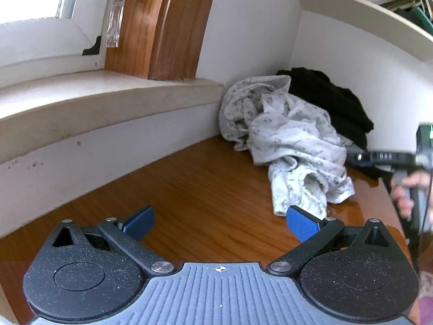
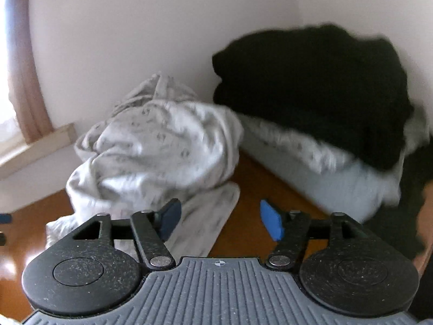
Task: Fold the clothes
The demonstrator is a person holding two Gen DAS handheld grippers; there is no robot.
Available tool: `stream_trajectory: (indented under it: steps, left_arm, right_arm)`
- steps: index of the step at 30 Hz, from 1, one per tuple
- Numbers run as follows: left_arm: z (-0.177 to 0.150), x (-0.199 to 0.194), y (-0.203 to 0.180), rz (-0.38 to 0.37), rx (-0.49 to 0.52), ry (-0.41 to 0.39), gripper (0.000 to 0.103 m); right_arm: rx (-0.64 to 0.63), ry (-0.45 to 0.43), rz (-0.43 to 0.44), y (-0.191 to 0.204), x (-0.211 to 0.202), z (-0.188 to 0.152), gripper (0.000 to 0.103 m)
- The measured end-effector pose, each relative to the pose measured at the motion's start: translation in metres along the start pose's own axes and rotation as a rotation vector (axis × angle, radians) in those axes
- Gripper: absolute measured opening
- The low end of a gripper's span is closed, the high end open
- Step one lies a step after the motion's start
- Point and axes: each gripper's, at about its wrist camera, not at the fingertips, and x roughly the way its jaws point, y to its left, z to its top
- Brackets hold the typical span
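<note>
Both grippers, left gripper (image 1: pixel 220 223) and right gripper (image 2: pixel 220 220), gaping, empty. Pinch grey patterned garment (image 2: pixel 162 146) at hem, lift clear of black garment (image 2: pixel 311 89), spread flat on table (image 1: pixel 189 189).

A glossy wooden table (image 1: pixel 205 189) carries a crumpled grey patterned garment (image 1: pixel 292 140) and, probably touching it, black clothing (image 1: pixel 333 100).

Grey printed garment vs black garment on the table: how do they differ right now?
Colour: the grey printed garment is light with a small repeating print; the black garment is plain and dark.
Place: the grey one sprawls forward across the wooden table; the black one sits behind it in the wall corner.
Stacking: in the right wrist view, the black one rests on pale fabric; the grey heap lies directly on the wood.
Shared: both are crumpled, unfolded and ungripped.
</note>
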Motion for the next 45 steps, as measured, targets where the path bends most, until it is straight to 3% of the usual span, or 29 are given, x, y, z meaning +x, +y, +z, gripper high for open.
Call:
stream_trajectory:
  steps: [5, 7, 9, 11, 19, 24, 25, 27, 29, 32, 36, 40, 45]
  left_arm:
    - [0.000, -0.001, -0.011, -0.026, 0.014, 0.010, 0.101]
    - [0.002, 0.005, -0.019, -0.023, 0.023, 0.017, 0.098]
    - [0.005, 0.014, -0.029, -0.022, 0.036, 0.035, 0.091]
    - [0.009, 0.024, -0.042, -0.031, 0.045, 0.048, 0.071]
    - [0.017, 0.068, -0.086, -0.033, 0.108, 0.096, 0.063]
    - [0.018, 0.090, -0.098, 0.016, 0.141, 0.105, 0.063]
    - [0.019, 0.095, -0.100, 0.028, 0.157, 0.107, 0.050]
    - [0.024, 0.105, -0.105, 0.063, 0.179, 0.119, 0.044]
    - [0.030, 0.107, -0.108, 0.069, 0.188, 0.108, 0.026]
    - [0.034, 0.105, -0.108, 0.071, 0.181, 0.099, 0.005]
    - [0.036, 0.079, -0.098, 0.091, 0.190, 0.044, 0.003]
    - [0.028, 0.044, -0.070, 0.146, 0.163, 0.027, 0.003]
    - [0.019, -0.013, -0.030, 0.214, 0.084, -0.033, 0.003]
  right_arm:
    - [0.132, 0.000, 0.134, -0.004, 0.010, -0.023, 0.074]
    - [0.139, -0.009, 0.151, -0.005, 0.004, -0.026, 0.074]
    - [0.128, -0.013, 0.158, -0.003, 0.004, -0.024, 0.077]
    - [0.116, 0.002, 0.160, -0.001, 0.009, -0.022, 0.077]
    - [0.106, 0.032, 0.166, 0.005, 0.015, -0.024, 0.077]
    - [0.109, 0.029, 0.172, 0.005, 0.013, -0.025, 0.077]
    - [0.107, 0.030, 0.172, 0.005, 0.013, -0.025, 0.077]
    - [0.103, 0.031, 0.173, 0.005, 0.013, -0.024, 0.077]
    - [0.102, 0.031, 0.175, 0.005, 0.013, -0.024, 0.077]
    - [0.102, 0.029, 0.176, 0.006, 0.013, -0.024, 0.077]
    - [0.111, 0.020, 0.176, 0.004, 0.011, -0.025, 0.076]
    - [0.160, -0.049, 0.169, -0.007, 0.000, -0.028, 0.068]
    - [0.140, -0.029, 0.171, -0.005, 0.002, -0.027, 0.067]
